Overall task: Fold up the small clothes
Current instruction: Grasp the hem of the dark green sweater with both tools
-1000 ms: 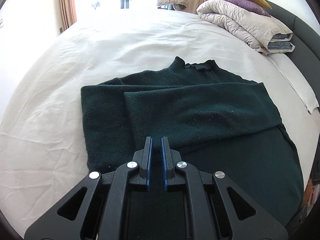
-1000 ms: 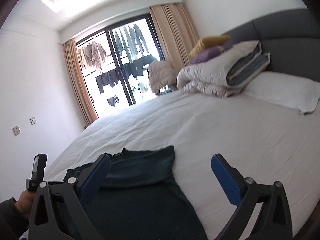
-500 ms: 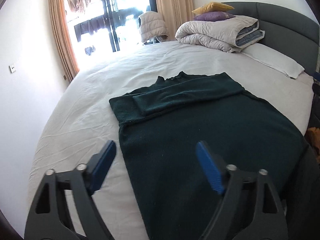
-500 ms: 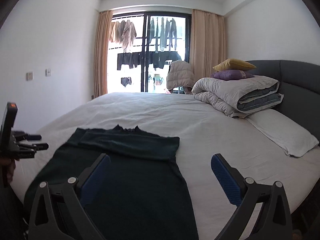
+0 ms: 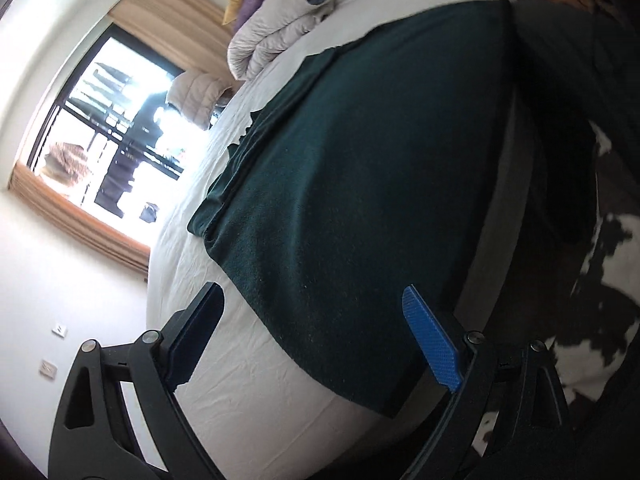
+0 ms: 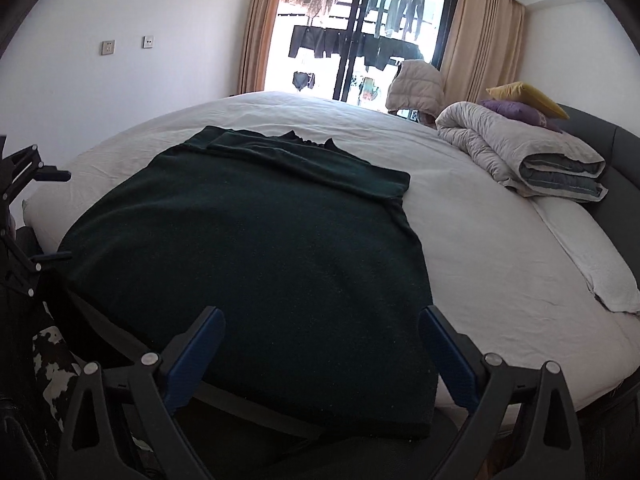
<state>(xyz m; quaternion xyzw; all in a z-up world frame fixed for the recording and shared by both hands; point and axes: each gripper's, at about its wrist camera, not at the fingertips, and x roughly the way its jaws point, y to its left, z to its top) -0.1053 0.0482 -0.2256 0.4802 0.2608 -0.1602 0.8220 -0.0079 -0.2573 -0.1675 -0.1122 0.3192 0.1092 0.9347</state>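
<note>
Mostly the white bed (image 6: 500, 240) fills both views. On it lies the dark green sweater (image 6: 256, 248), sleeves folded across the chest, its hem hanging over the near edge. Both the left gripper (image 5: 312, 320) and right gripper (image 6: 322, 344) have fingers released, holding nothing, above the hem.

Daylight pours through the tall black-framed glass balcony door (image 6: 360, 36), blown out to white glare in the left wrist view. Dark green knit sweater (image 6: 256, 248) reads near-black, detail lost. Fisheye bending and dark corners edge both views; left view tilted, slightly soft.
</note>
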